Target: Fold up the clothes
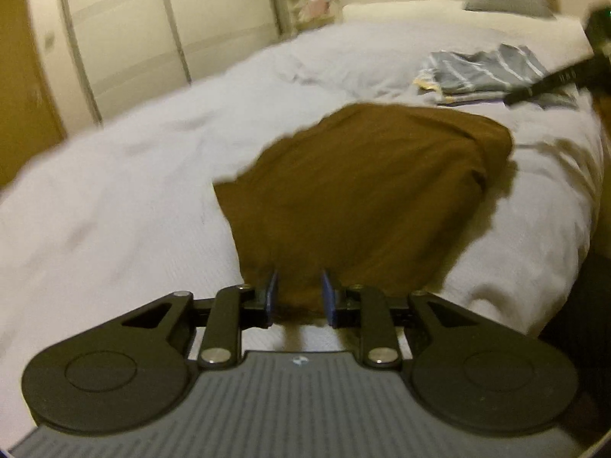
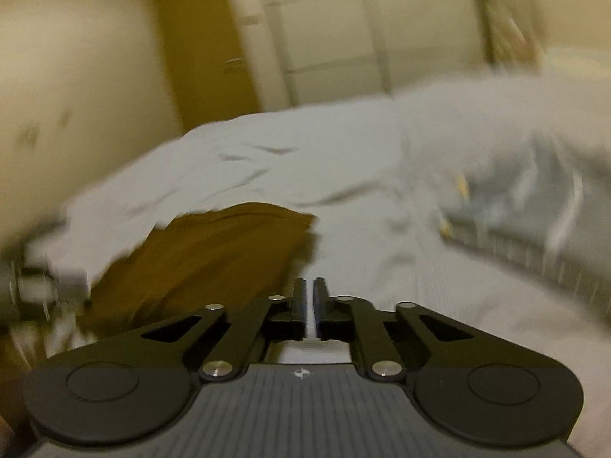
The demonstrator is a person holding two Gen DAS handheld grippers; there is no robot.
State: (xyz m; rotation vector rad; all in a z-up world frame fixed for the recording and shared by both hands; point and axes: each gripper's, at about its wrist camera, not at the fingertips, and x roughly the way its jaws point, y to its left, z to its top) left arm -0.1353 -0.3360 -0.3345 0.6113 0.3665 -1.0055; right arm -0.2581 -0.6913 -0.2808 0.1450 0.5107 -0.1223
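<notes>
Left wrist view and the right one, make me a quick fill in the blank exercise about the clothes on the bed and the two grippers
1. The garment nearest the left gripper is ____ in colour.
2. The left gripper's jaws are ____, with cloth between them.
3. The right gripper holds ____.
4. The folded grey top on the white bed has a ____ pattern.

Missing words: brown; open; nothing; striped

You will find no readable text, number, brand name or label in either wrist view. The only marking is a small pale emblem printed on the ribbed grey housing of each gripper, centred near the housing's front edge: one on the left gripper (image 1: 299,294), one on the right gripper (image 2: 310,297). Each emblem is too small and blurred to identify. No print can be made out on the fabrics or walls.
</notes>
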